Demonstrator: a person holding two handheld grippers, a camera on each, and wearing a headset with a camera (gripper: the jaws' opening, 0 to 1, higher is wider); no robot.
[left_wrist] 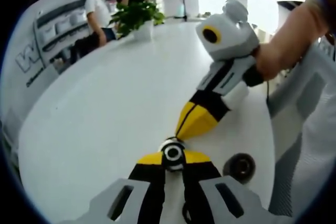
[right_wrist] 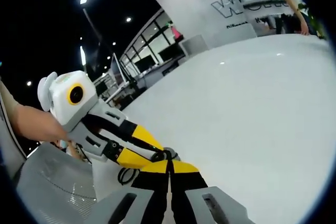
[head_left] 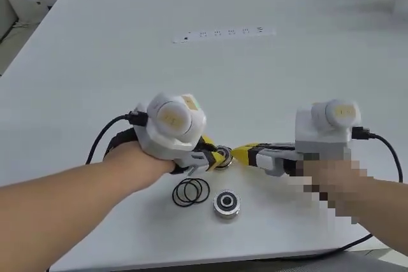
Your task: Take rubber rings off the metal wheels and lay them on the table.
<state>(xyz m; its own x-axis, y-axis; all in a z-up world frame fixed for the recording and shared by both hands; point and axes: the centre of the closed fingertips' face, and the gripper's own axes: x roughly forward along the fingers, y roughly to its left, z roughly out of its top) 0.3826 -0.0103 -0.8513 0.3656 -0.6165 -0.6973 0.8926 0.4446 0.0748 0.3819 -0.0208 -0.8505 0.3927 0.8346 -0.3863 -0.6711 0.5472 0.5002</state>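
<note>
Gripping a metal wheel (left_wrist: 172,151) in the left claw (left_wrist: 173,157), we are touching its rim with the closed right claw (right_wrist: 169,165). Loose rubber rings (head_left: 190,192) and a second wheel (head_left: 226,202) are lying side by side on the table (head_left: 127,62), nearby.

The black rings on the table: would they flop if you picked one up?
Probably. The rubber rings look very thin, so one would likely droop and bend. They seem light for their size too. Lying flat in a loose overlapping pile, they probably won't roll if nudged.
</note>
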